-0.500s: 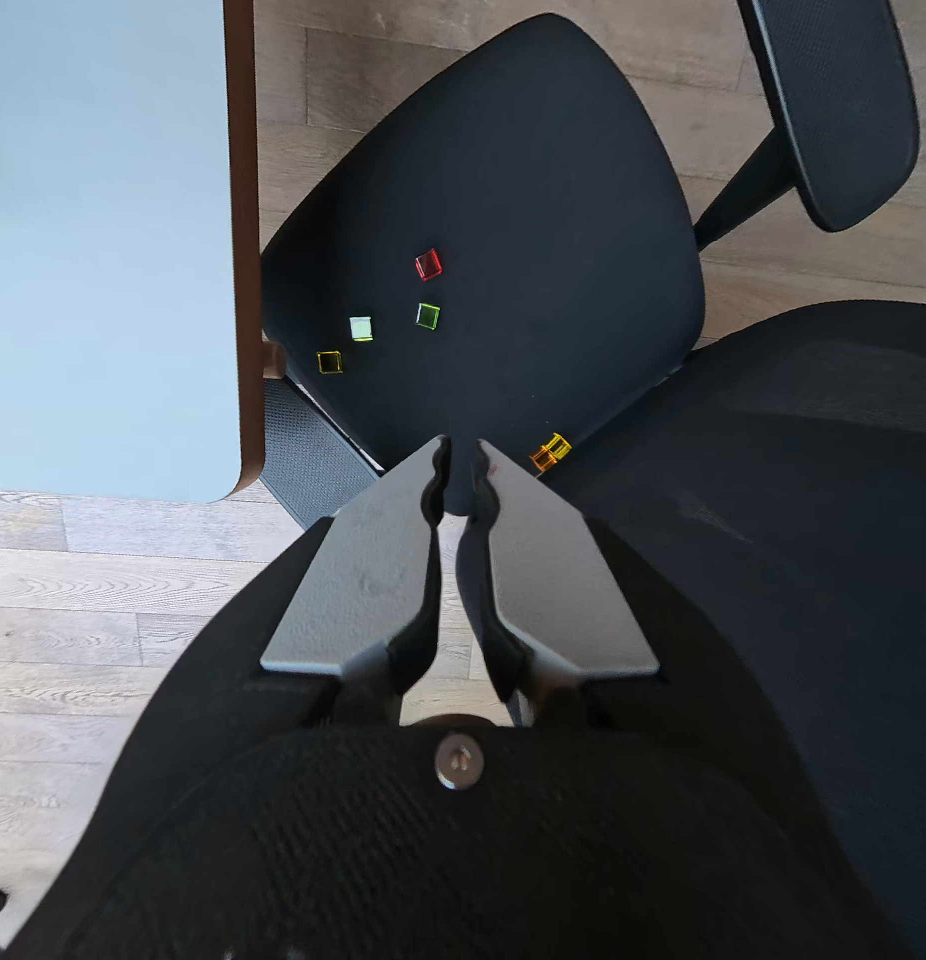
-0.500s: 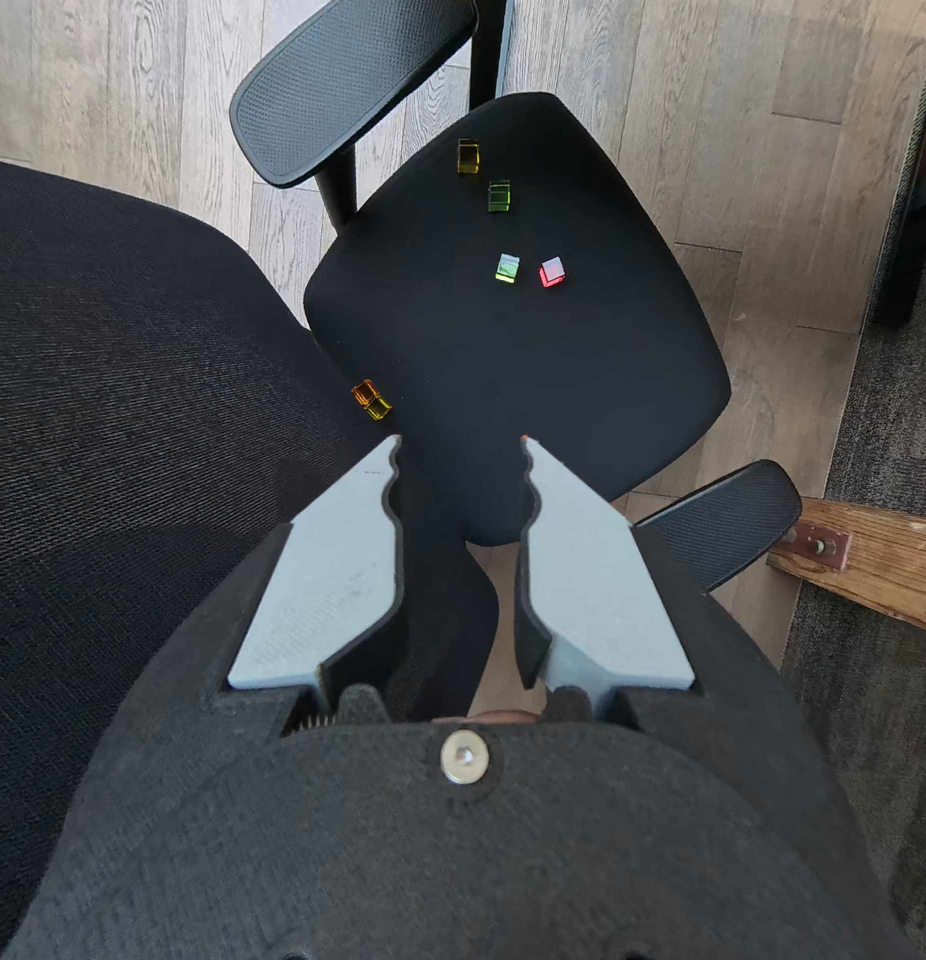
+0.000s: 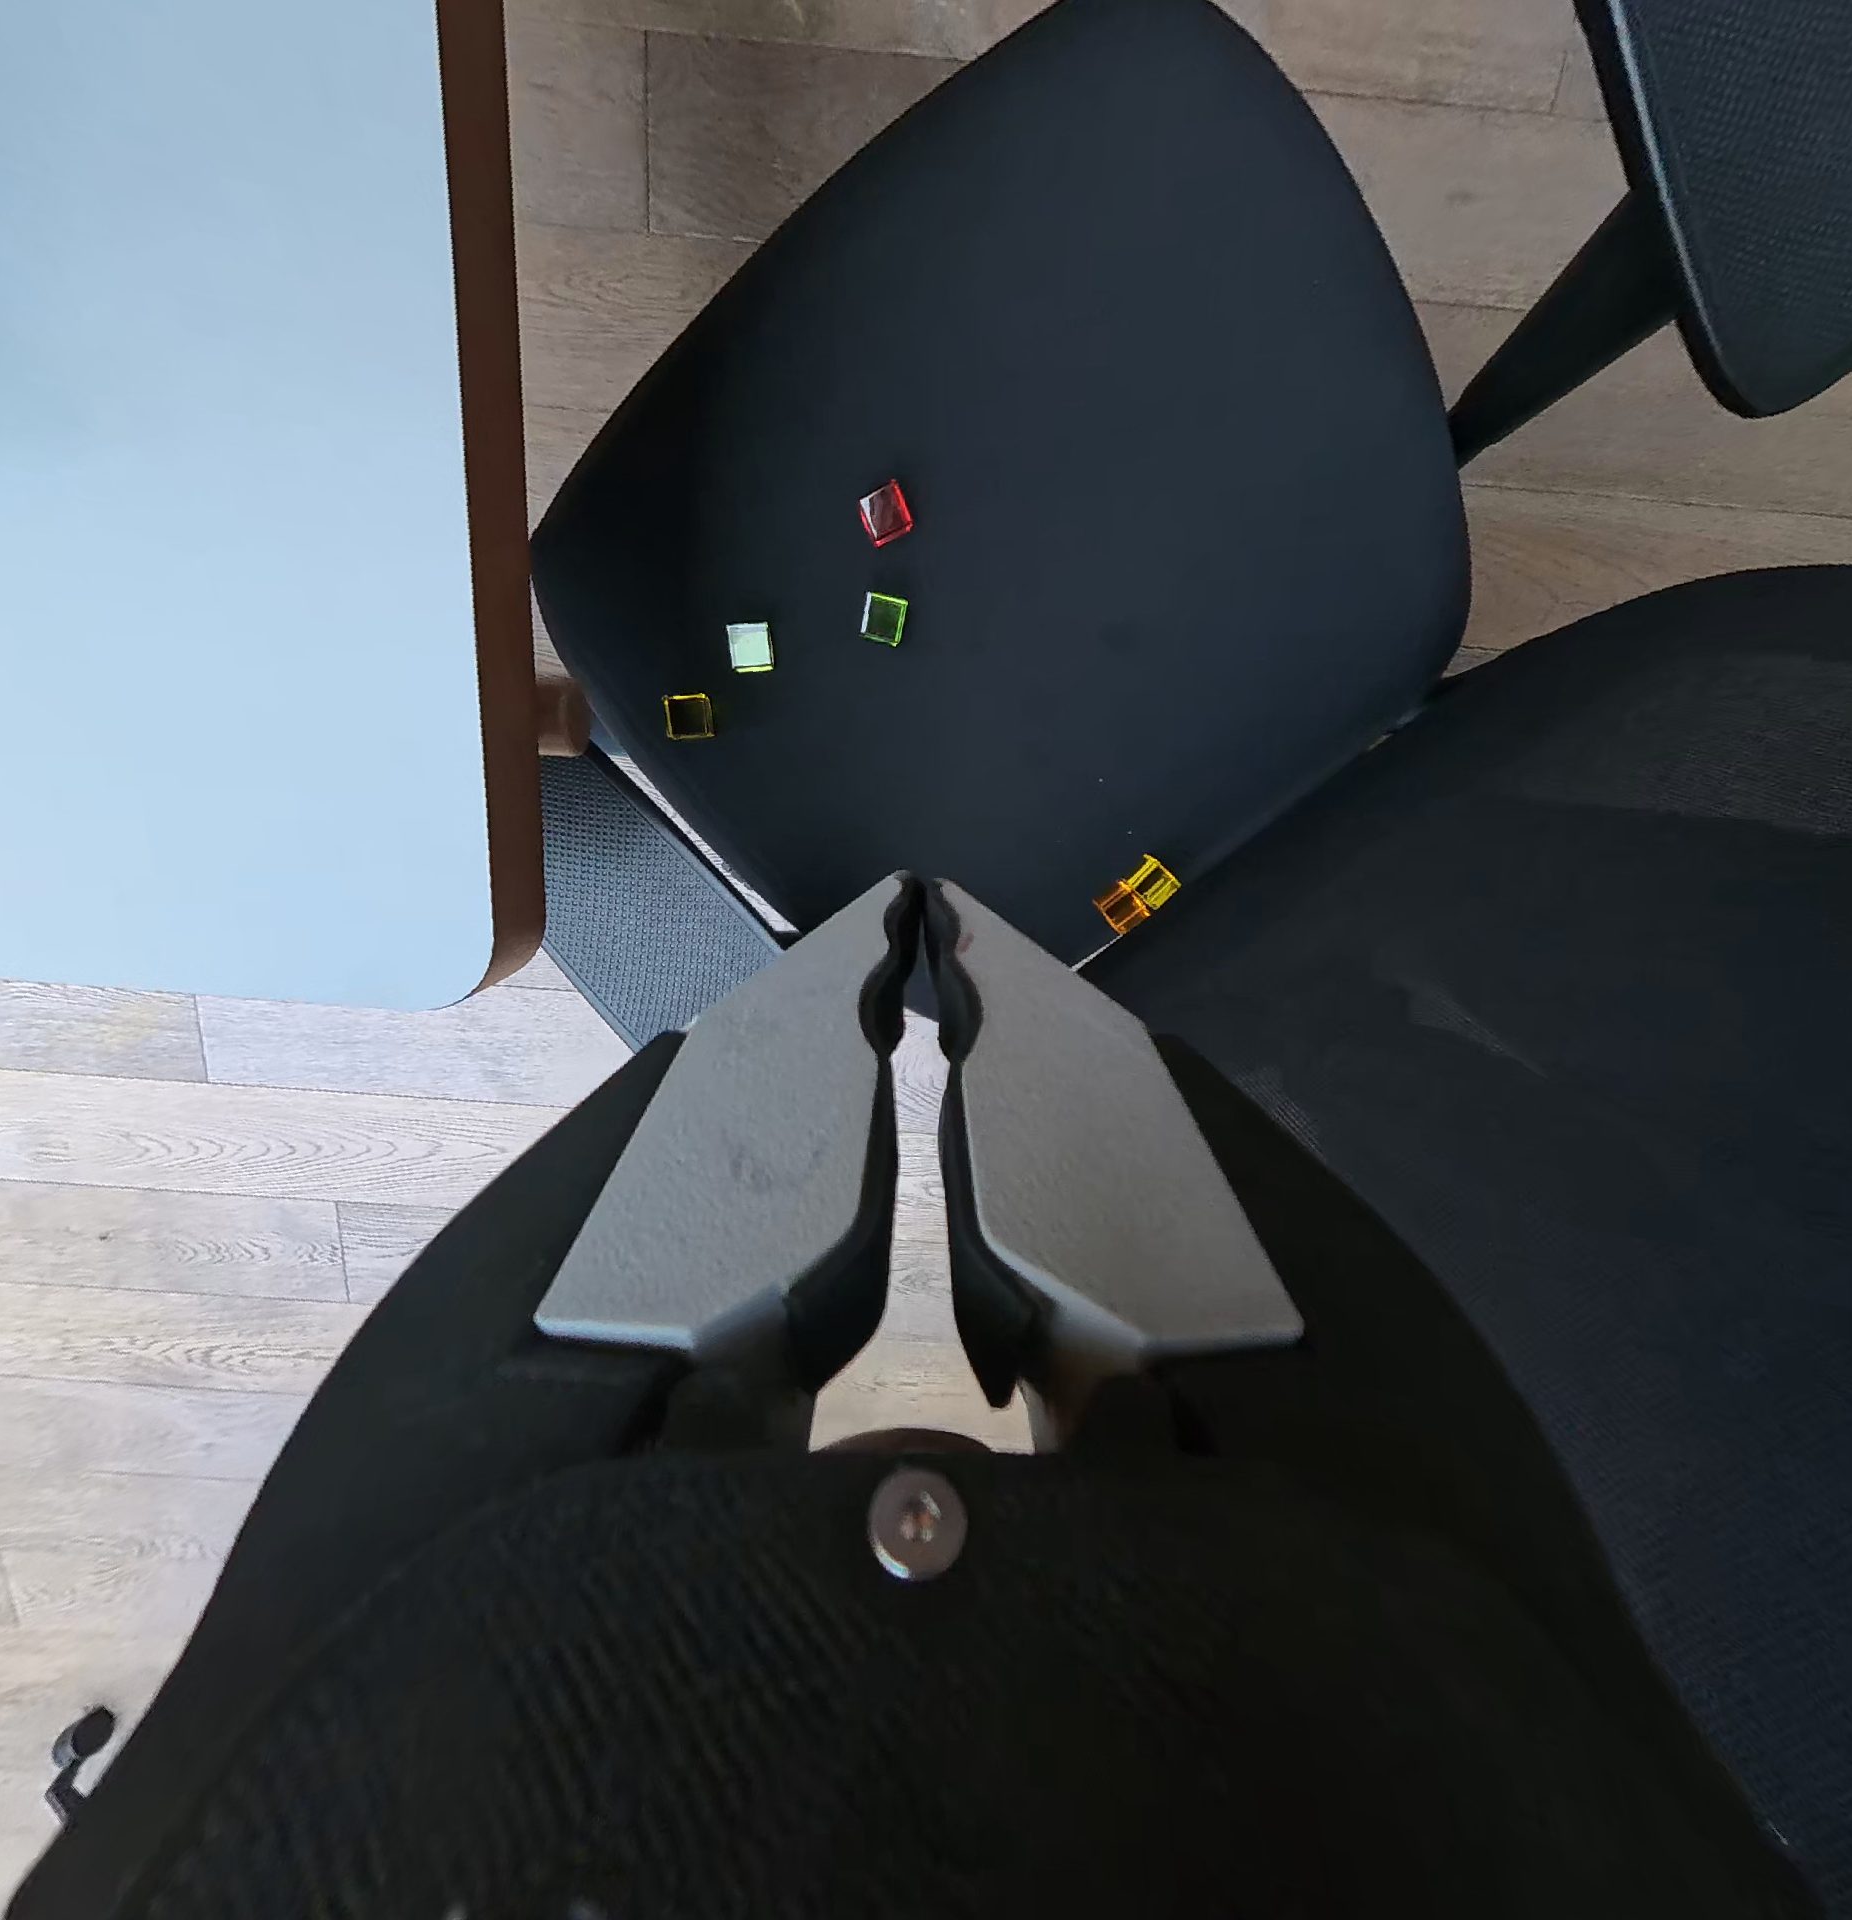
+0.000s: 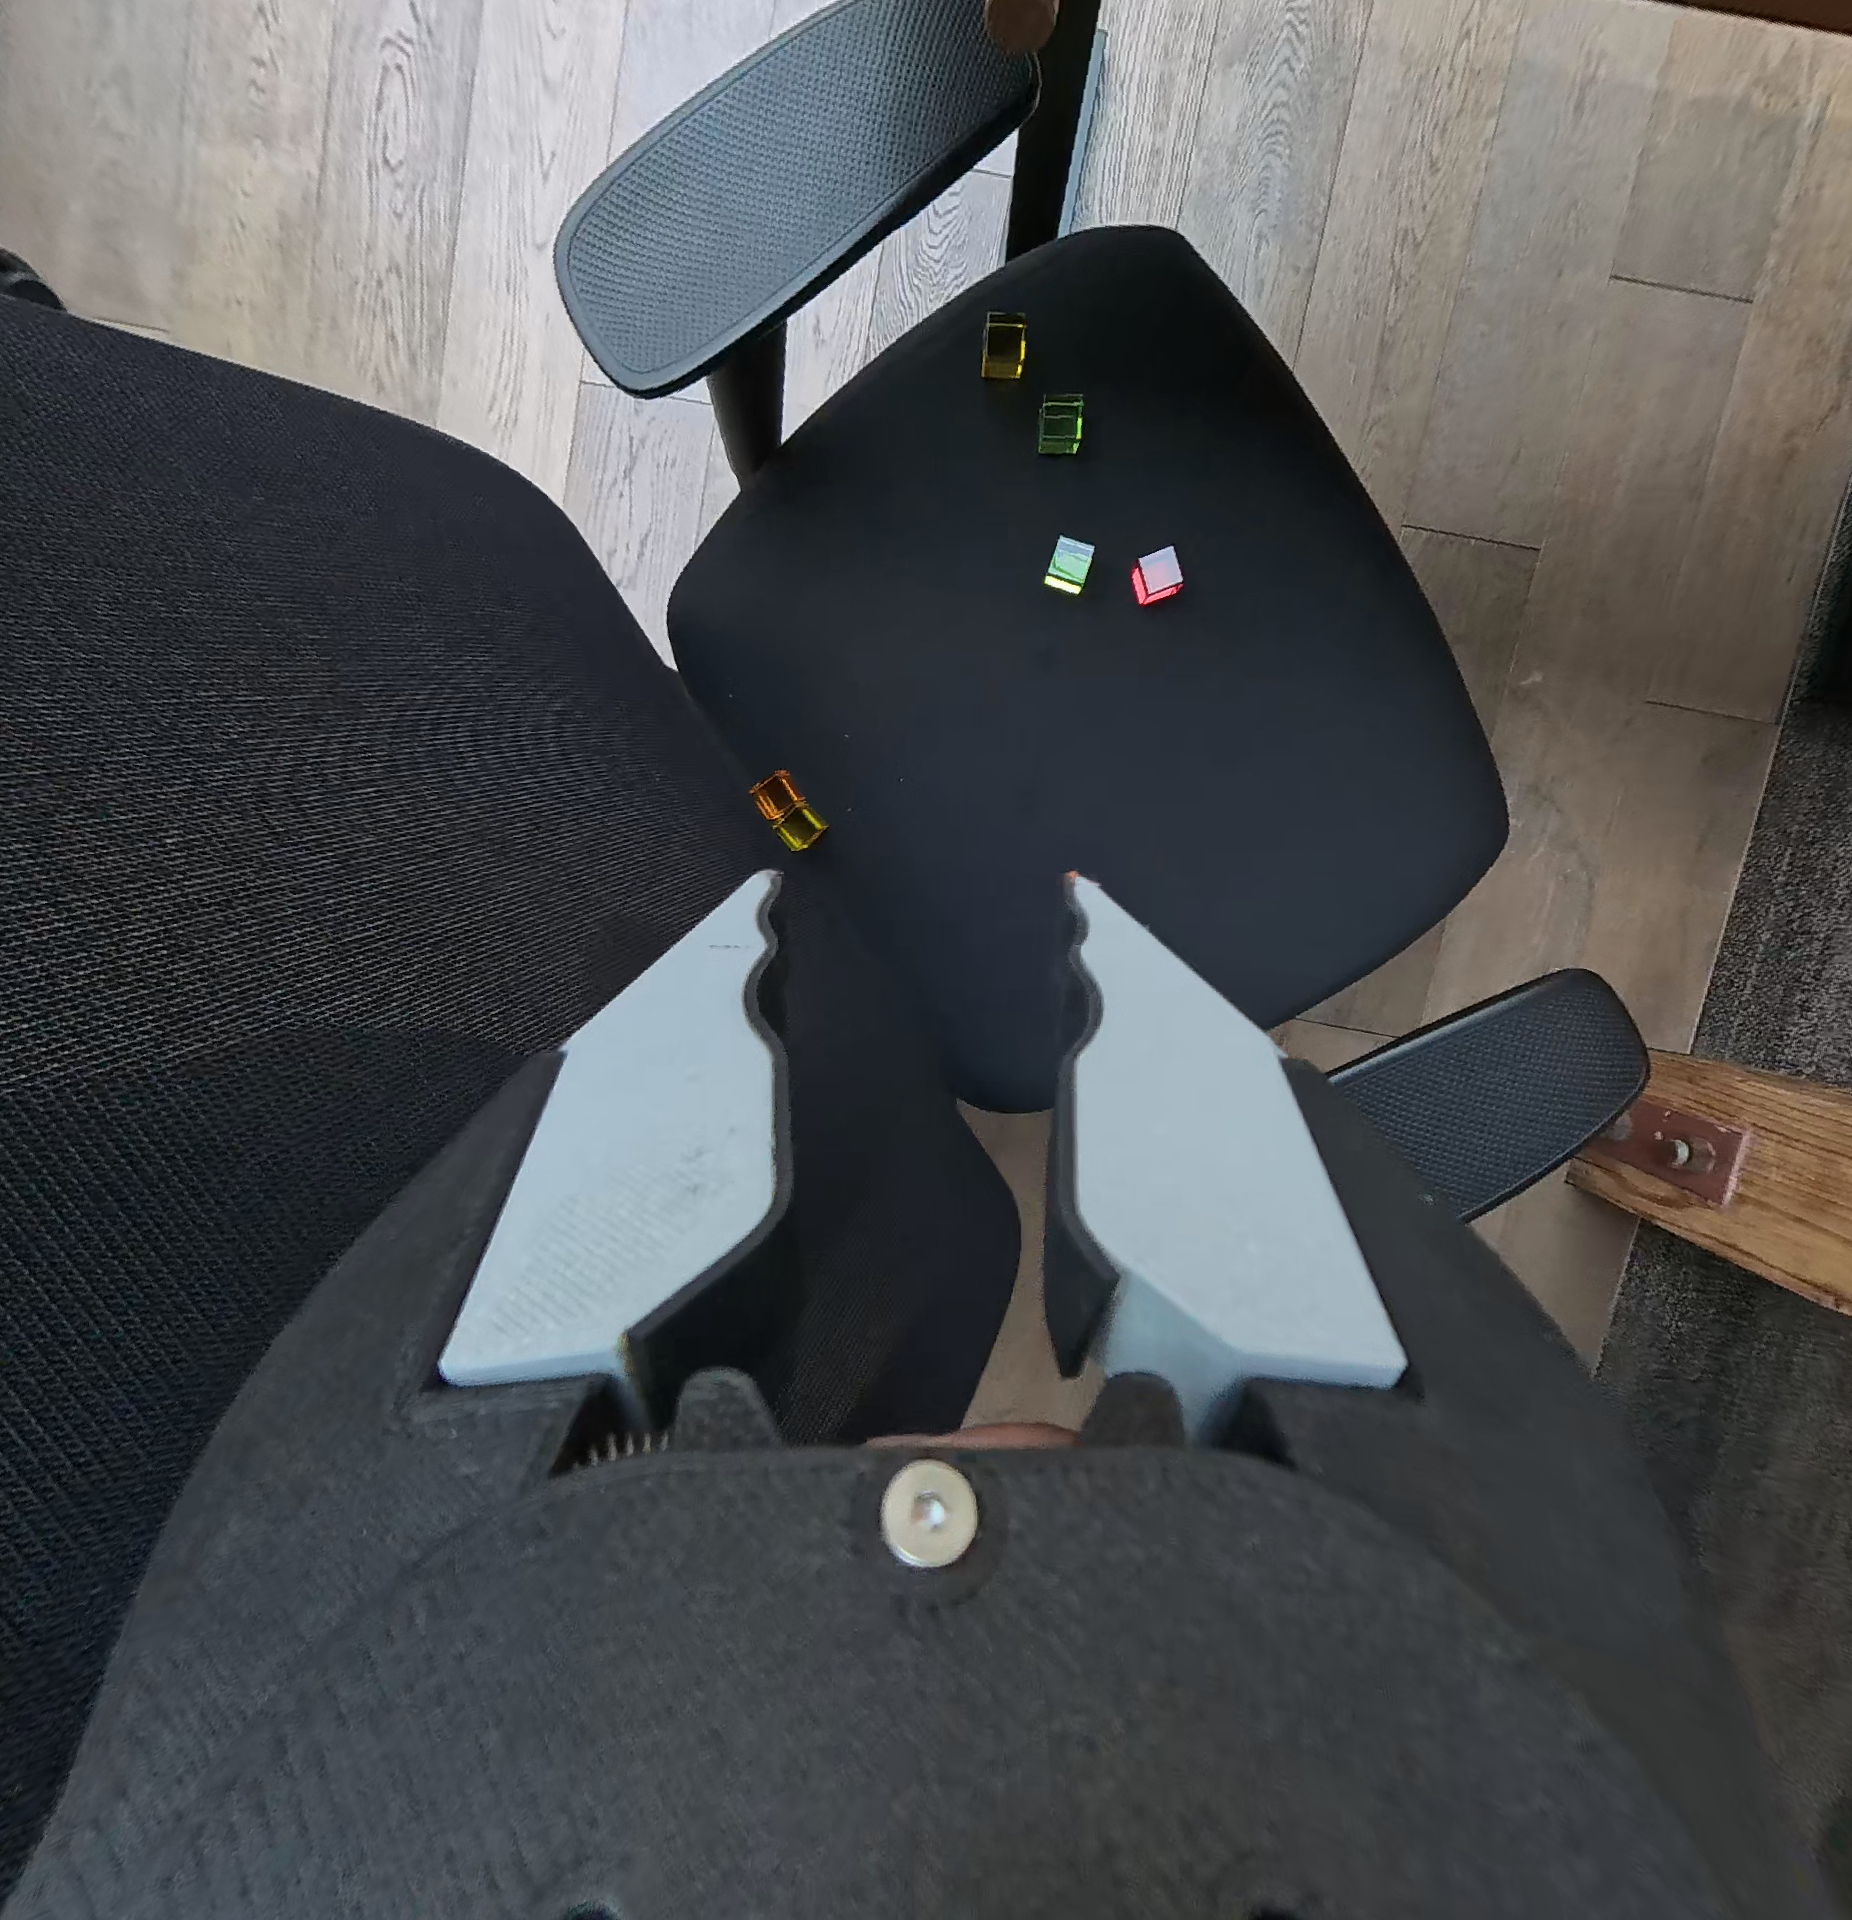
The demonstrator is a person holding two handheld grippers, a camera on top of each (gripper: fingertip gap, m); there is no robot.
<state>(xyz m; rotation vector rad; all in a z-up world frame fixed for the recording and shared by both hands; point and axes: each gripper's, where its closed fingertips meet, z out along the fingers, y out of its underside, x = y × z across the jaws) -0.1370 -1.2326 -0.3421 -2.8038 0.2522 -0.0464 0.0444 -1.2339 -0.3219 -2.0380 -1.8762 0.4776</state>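
Note:
Several small clear plastic cubes lie on a black chair seat [image 3: 1109, 364]. In the left wrist view I see a red cube [image 3: 886, 511], a green cube [image 3: 883, 618], a pale green cube [image 3: 749, 646] and a yellow cube [image 3: 687, 716]. An orange cube [image 3: 1121, 907] and a yellow cube [image 3: 1154, 882] touch at the seat's near edge. My left gripper [image 3: 920, 885] is shut and empty, above that near edge. My right gripper [image 4: 920, 881] is open and empty above the same seat [image 4: 1265, 779], with the orange and yellow pair [image 4: 787, 812] just left of its left finger.
A pale blue tabletop with a brown edge [image 3: 480, 468] lies left of the seat. Black mesh armrests [image 4: 787, 197] [image 4: 1493, 1081] flank the seat. A black mesh chair back [image 4: 278, 779] [image 3: 1576, 1039] rises beside it. Wood-plank floor [image 3: 174, 1195] lies below, and a wooden beam [image 4: 1753, 1184] at right. About 20 centimeters separates my left fingertips from my right.
My left gripper's jaws have closed from a narrow gap to touching at the tips. My right gripper has opened a little wider. The cubes have not moved.

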